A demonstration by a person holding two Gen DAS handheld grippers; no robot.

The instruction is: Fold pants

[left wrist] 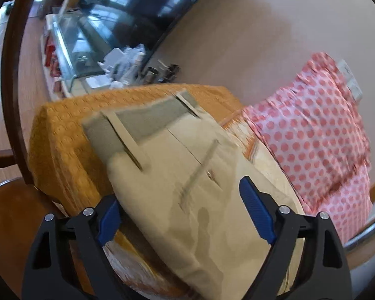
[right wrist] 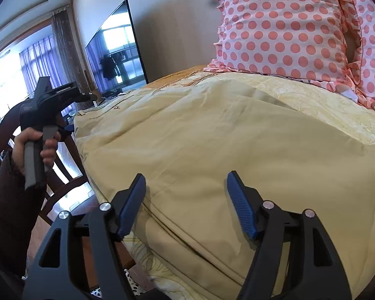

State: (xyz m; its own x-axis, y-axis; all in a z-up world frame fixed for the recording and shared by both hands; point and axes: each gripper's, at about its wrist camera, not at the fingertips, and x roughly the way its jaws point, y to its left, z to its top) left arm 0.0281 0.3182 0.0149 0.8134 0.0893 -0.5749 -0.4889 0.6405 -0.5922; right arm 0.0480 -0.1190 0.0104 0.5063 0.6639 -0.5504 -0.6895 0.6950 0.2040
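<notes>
Beige pants (left wrist: 187,175) lie spread on the bed, waistband with belt loops (left wrist: 147,122) at the far end in the left wrist view. My left gripper (left wrist: 180,207) is open, its blue pads wide apart over the pants' near part, holding nothing. In the right wrist view the pants (right wrist: 212,137) cover the bed's middle. My right gripper (right wrist: 186,200) is open just above the cloth near a seam, empty. The left gripper's handle (right wrist: 42,115), held by a hand, shows at the left of that view beside the bed's edge.
An orange bedspread (left wrist: 62,135) covers the bed under the pants. Pink polka-dot pillows (right wrist: 287,30) stand at the head against the wall. A dark TV (right wrist: 117,47) and a glass cabinet (left wrist: 72,50) are beyond the bed. A wooden chair (right wrist: 62,165) stands beside it.
</notes>
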